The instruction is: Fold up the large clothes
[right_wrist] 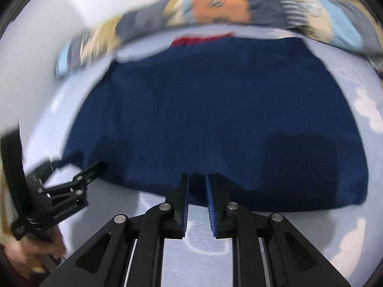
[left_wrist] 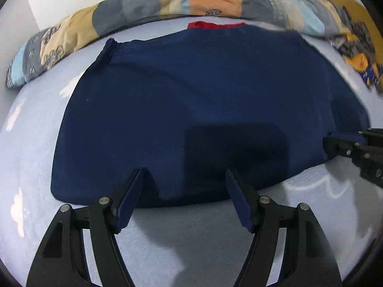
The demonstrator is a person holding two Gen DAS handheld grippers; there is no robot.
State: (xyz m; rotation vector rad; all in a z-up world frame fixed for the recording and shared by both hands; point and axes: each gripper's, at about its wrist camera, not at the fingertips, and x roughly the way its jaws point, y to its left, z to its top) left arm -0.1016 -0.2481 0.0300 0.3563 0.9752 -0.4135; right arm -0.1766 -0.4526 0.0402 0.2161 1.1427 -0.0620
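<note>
A large navy blue garment (left_wrist: pixel 191 100) lies spread flat on a pale blue bed sheet (left_wrist: pixel 31 167), with a bit of red cloth (left_wrist: pixel 213 25) at its far edge. My left gripper (left_wrist: pixel 185 174) is open, its fingers over the garment's near edge. My right gripper (right_wrist: pixel 197 179) is nearly shut, its pads (right_wrist: pixel 210 201) pinching the garment's (right_wrist: pixel 215 110) near hem. The right gripper also shows in the left wrist view (left_wrist: pixel 335 143) at the garment's right corner, and the left gripper shows in the right wrist view (right_wrist: pixel 79 169) at the left.
A rolled patchwork quilt (left_wrist: pixel 191 2) lies along the far side of the bed against a white wall. A yellow patterned cloth (left_wrist: pixel 359 62) sits at the far right. The sheet (right_wrist: pixel 201 258) has white cloud prints.
</note>
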